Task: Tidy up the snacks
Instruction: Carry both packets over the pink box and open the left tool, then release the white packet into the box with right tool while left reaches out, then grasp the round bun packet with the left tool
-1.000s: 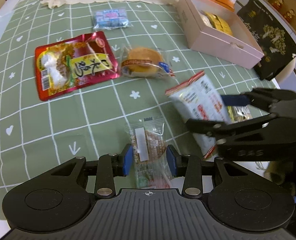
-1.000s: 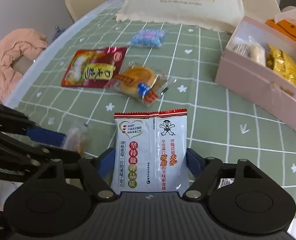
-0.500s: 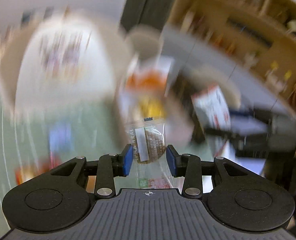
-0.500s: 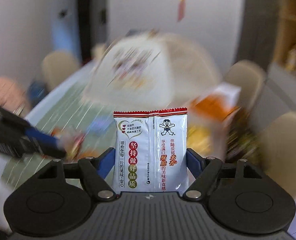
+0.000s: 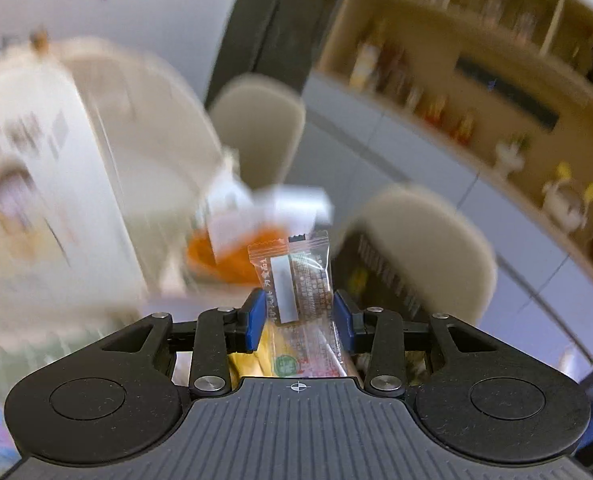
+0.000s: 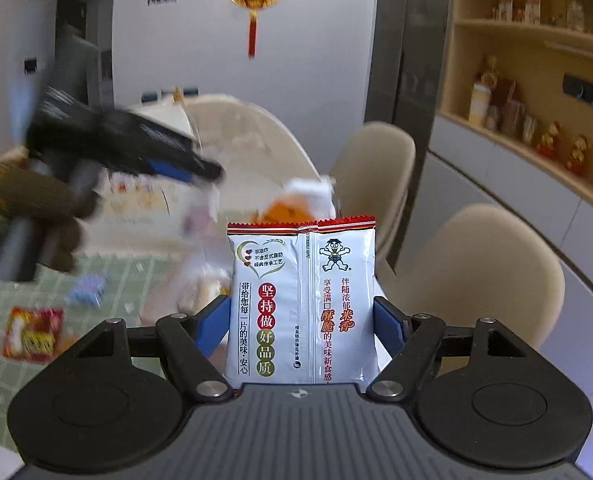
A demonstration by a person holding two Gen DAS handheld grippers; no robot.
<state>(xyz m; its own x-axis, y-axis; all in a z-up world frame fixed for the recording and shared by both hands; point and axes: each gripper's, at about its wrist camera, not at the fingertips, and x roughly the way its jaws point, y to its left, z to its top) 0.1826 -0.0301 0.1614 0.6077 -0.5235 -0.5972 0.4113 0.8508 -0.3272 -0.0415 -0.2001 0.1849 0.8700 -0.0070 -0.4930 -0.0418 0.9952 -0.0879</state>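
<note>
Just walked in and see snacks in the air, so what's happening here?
A person is sorting snacks with two handheld grippers. The left gripper is shut on a small clear snack packet, and the right gripper is shut on a white rice cracker packet. Both are lifted off the table, where a red packet lies.
</note>
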